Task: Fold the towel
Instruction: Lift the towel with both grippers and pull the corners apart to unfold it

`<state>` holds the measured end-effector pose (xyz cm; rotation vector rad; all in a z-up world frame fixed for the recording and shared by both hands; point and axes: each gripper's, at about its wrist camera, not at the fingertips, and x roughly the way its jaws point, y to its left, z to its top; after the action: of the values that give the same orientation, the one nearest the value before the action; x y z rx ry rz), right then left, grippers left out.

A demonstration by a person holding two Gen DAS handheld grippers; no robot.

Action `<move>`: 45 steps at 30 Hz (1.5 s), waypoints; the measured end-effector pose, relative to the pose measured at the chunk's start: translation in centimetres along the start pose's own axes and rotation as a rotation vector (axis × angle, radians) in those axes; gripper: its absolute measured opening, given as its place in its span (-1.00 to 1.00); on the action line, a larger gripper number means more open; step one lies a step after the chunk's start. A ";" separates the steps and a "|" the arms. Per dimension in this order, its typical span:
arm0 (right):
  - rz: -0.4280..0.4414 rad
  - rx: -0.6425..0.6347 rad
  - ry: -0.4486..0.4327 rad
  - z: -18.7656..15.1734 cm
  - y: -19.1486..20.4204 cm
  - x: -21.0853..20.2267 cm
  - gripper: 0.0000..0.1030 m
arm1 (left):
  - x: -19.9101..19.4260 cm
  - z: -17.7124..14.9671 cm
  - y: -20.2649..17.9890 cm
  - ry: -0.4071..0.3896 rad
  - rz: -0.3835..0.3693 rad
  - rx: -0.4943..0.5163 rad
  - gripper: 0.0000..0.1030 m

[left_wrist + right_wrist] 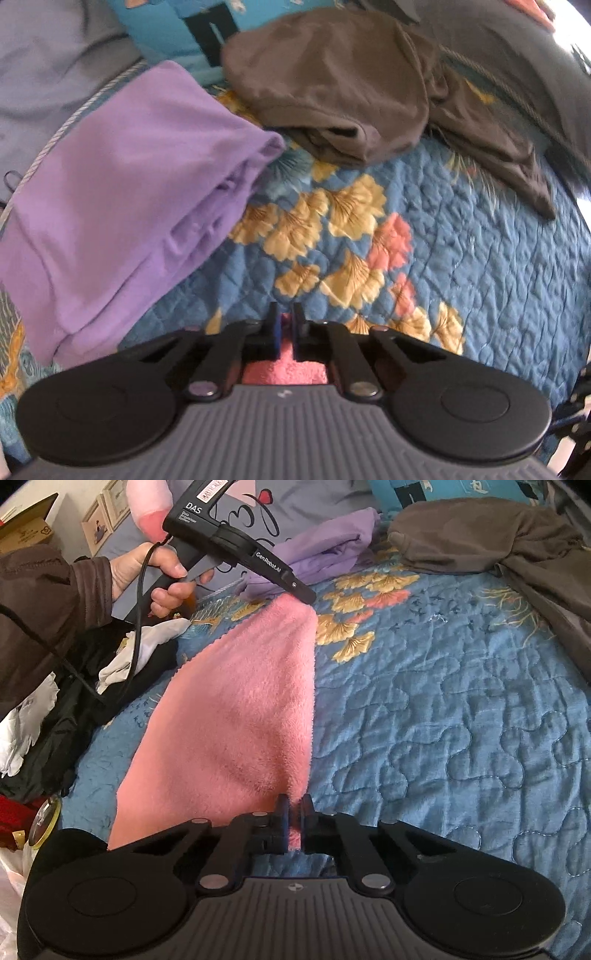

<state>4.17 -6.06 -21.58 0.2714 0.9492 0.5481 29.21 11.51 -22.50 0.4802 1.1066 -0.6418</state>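
Two grippers, left (308, 597), right (294, 814), pinching one pink towel (236, 716); one quilt (443, 709).

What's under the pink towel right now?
The blue floral quilt lies under the pink towel, which both grippers pinch by its corners. Whatever lies beneath its middle is covered.

A blue quilted bedspread (461, 229) printed with yellow and pink flowers fills the middle. At ten o'clock lies a folded purple garment (122, 192); at twelve, a heaped brown garment (332, 85). A blue patterned pillow (173, 26) sits behind them at eleven.
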 end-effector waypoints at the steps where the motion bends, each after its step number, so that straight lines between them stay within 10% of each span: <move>1: -0.002 -0.003 -0.004 0.0 0.1 -0.1 -0.91 | -0.3 -0.1 0.1 -0.006 -0.001 -0.011 -0.92; 18: -0.011 -0.027 -0.029 0.1 0.5 -0.8 -0.91 | -3.8 0.2 0.4 -0.090 0.013 -0.046 -0.93; 28: -0.091 -0.111 -0.136 2.0 1.3 -5.4 -0.94 | -11.8 -0.6 1.6 -0.312 -0.006 -0.182 -0.93; 38: -0.263 -0.342 -0.280 13.6 2.4 -13.5 -0.94 | -21.5 -6.6 5.3 -0.644 -0.066 -0.472 -0.93; 45: -0.395 -0.535 -0.373 21.3 6.4 -16.4 -0.94 | -27.5 -8.7 7.2 -0.727 -0.060 -0.549 -0.93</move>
<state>12.18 -9.44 4.64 -0.2866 0.4491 0.3503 20.15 28.78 -0.02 -0.2569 0.5574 -0.4737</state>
